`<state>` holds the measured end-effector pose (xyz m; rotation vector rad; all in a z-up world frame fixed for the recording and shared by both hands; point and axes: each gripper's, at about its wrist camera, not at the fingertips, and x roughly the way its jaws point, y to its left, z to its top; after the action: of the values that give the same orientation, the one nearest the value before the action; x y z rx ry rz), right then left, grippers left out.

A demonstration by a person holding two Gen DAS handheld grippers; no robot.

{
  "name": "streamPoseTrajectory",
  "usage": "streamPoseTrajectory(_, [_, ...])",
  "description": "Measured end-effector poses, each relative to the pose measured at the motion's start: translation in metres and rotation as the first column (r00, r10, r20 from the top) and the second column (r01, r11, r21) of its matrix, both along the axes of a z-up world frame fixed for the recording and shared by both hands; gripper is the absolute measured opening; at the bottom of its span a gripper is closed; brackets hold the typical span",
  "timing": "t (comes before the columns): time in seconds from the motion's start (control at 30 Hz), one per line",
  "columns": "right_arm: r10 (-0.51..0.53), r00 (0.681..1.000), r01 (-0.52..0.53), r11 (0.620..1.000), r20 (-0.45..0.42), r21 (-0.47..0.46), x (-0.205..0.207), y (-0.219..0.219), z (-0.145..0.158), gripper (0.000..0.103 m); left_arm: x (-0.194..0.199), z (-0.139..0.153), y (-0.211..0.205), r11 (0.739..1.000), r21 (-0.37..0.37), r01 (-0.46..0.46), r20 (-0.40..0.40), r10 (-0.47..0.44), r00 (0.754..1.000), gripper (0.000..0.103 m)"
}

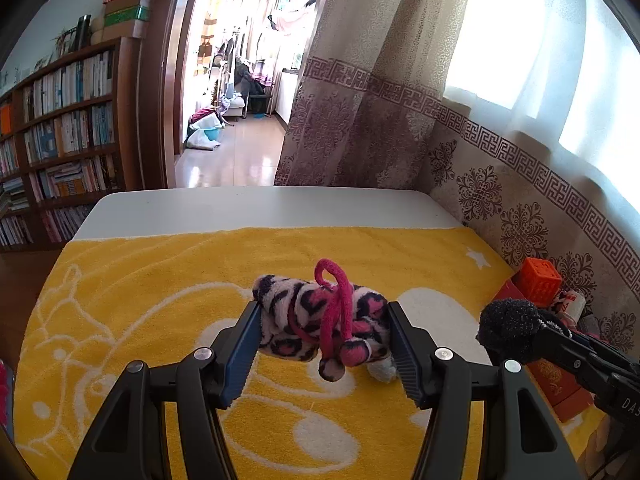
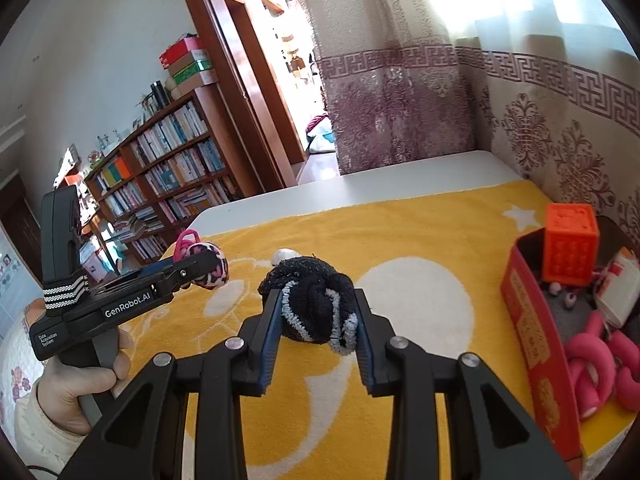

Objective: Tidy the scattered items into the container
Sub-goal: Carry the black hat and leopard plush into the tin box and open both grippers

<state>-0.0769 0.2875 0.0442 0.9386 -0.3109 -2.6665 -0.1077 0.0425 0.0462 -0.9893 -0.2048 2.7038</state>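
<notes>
My left gripper [image 1: 322, 320] is shut on a pink, black and white leopard-print plush toy [image 1: 308, 318] with a pink cord, held just above the yellow towel [image 1: 160, 300]. My right gripper [image 2: 316, 312] is shut on a rolled black sock [image 2: 312, 300] with grey trim, over the towel's middle. The red box [image 2: 532, 328] at the right edge holds an orange cube [image 2: 570, 248], pink plush pieces [image 2: 592, 364] and a white packet [image 2: 620, 284]. The left gripper and the toy also show in the right wrist view [image 2: 208, 266], and the sock in the left wrist view [image 1: 510, 330].
The towel covers a white table [image 1: 256, 204] beside a patterned curtain [image 1: 520, 184] on the right. A small white item [image 2: 285, 255] lies on the towel behind the sock. A bookshelf [image 1: 60, 140] and a doorway stand beyond the table's far left.
</notes>
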Motion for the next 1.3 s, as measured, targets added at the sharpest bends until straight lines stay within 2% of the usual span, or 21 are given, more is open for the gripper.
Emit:
streamPoseTrajectory(0.3, [-0.190,0.980,0.188,0.982,-0.063,-0.036,0.039,0.088,0.023,0.036,0.016,0.012,0.055,0.994,0.012,0.106,-0.015,-0.106,0.994,0.063])
streamPoseTrajectory(0.47, [-0.314,0.946,0.311,0.949,-0.081,-0.042,0.066,0.141,0.026,0.036,0.021,0.017,0.090,0.985,0.002,0.170,-0.016,-0.170,0.985,0.063])
streamPoseTrajectory(0.67, [-0.423,0.901,0.425,0.905,-0.091,0.000,0.100,0.186,0.020,0.036,0.024,0.021,0.138,0.966,0.006,0.259,-0.015,-0.259,0.966,0.063])
streamPoseTrajectory(0.77, [-0.450,0.889,0.452,0.892,-0.085,-0.003,0.107,0.199,0.017,0.036,0.023,0.023,0.165,0.952,0.013,0.306,-0.013,-0.306,0.952,0.063])
streamPoseTrajectory(1.03, [-0.452,0.884,0.457,0.889,-0.121,0.016,0.112,0.205,0.017,0.036,0.016,0.029,0.238,0.906,0.025,0.423,-0.017,-0.423,0.906,0.063])
streamPoseTrajectory(1.17, [-0.445,0.886,0.451,0.892,-0.131,0.020,0.112,0.208,0.016,0.036,0.005,0.017,0.273,0.884,0.040,0.466,0.009,-0.466,0.885,0.063])
streamPoseTrajectory(1.3, [-0.453,0.882,0.458,0.889,-0.130,0.005,0.110,0.215,0.015,0.036,-0.015,-0.004,0.297,0.882,0.057,0.468,0.063,-0.471,0.880,0.064])
